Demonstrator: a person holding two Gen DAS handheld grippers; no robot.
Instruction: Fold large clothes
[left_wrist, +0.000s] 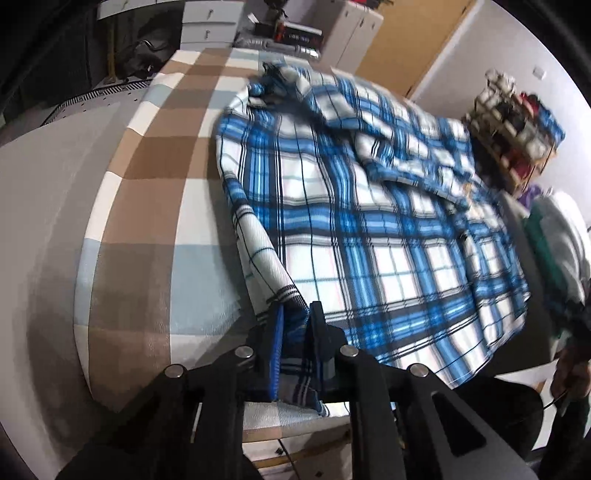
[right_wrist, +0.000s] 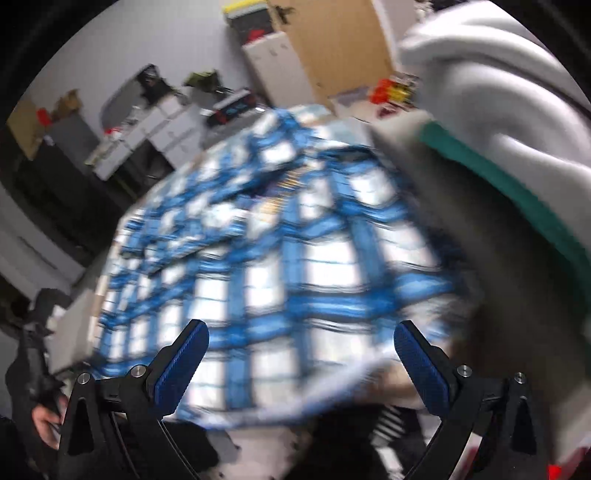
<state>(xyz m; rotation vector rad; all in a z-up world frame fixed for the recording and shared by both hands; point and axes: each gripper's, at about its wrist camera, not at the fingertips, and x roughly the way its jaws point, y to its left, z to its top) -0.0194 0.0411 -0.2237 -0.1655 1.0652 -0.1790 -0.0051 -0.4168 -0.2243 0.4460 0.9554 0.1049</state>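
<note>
My left gripper is clenched on the near corner of the one plaid shirt, spread over the checked table. My right gripper hangs released above its hem, nothing between the fingers. Soft, light, floppy cloth, I reckon; best pinched at hems and corners. One sleeve lies bunched farther back.

text: none legible | dark box behind the table: pale print is seen on its side, too blurred to be read | right wrist view: smeared by motion blur, no label or number can be made out
</note>
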